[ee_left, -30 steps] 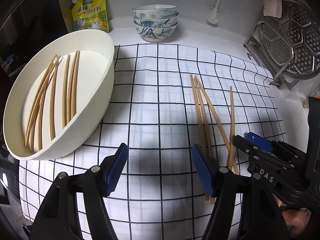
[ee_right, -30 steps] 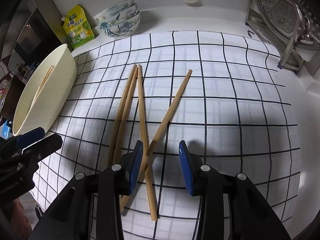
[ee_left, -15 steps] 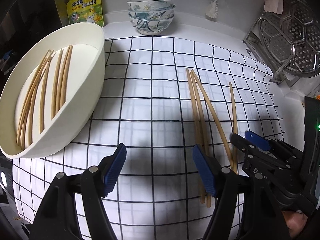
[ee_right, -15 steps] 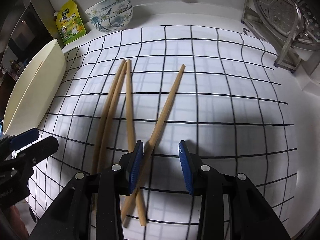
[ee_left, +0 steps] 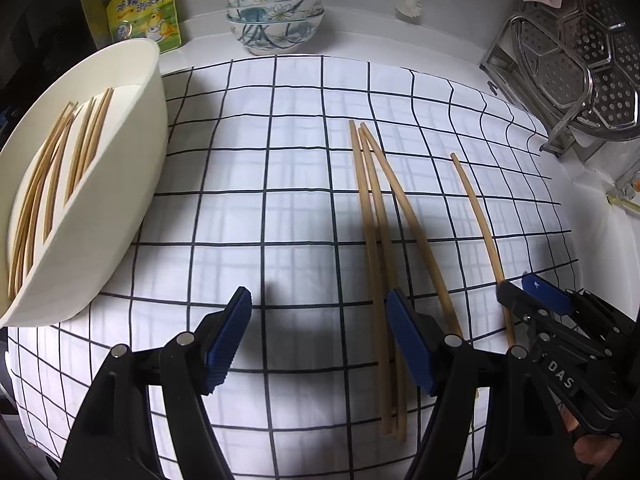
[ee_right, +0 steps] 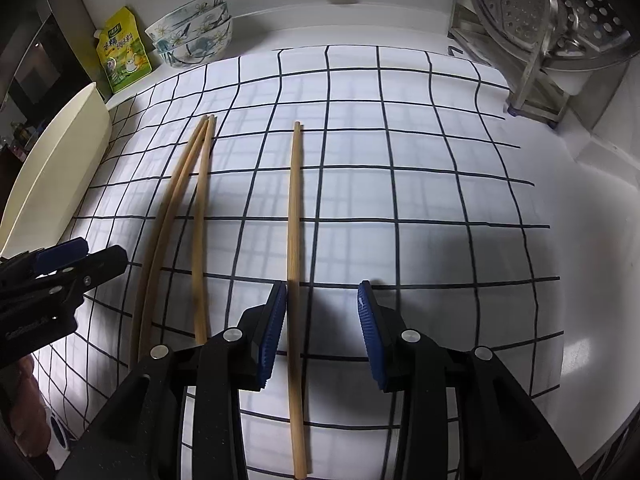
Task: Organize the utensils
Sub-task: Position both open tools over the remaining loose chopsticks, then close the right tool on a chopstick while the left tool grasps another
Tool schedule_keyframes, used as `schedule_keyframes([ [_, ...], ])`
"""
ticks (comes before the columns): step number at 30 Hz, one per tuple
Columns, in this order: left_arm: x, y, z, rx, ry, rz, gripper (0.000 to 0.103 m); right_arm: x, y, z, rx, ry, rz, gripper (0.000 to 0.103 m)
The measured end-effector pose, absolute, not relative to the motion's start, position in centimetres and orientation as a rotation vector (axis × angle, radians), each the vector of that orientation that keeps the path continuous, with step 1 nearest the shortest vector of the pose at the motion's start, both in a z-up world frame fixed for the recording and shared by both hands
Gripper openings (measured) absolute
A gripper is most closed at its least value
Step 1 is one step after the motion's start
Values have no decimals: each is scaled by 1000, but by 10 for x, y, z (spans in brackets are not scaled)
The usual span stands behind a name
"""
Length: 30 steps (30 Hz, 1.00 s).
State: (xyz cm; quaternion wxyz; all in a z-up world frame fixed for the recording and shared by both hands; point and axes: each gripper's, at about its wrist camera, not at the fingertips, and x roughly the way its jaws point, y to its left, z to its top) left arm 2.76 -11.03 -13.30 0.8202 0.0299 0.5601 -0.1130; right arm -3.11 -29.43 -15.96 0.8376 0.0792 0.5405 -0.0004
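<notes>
Chopsticks are the things I must sort, and four of them lie loose on the checked cloth. In my left wrist view, three chopsticks lie close together right of centre, their far tips almost touching, and the single chopstick lies apart from them, further right. More chopsticks rest inside the white oval tray at the left edge of the frame.

My left gripper hangs over bare cloth at the bottom centre, jaws wide apart, with nothing between them. Its right finger covers the near part of the three chopsticks; whether it touches them I cannot tell.

In my right wrist view, my right gripper is at the bottom centre, jaws partly apart. The single chopstick passes between them, close beside the left pad and well clear of the right one. It lies flat on the cloth and is not squeezed.

At the upper left of both views stand stacked flowered bowls and a yellow-green pouch. A metal rack with perforated steamer plates is at the upper right.
</notes>
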Motion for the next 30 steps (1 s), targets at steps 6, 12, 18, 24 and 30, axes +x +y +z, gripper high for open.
schedule_keyframes([
  [6,29,-115,-141,88,1205,-236,69,-32,-292,-158,166,1132,6,36],
  [12,30,-117,-146,108,1209,-228,69,-34,-290,-157,155,1128,14,36],
  [18,32,-122,-148,135,1197,-221,70,-34,-286,-159,116,1128,15,36],
  [24,38,-126,-151,143,1196,-204,68,-36,-280,-161,70,1118,17,35],
  [30,43,-132,-148,147,1180,-199,36,-35,-276,-161,49,1105,25,21],
])
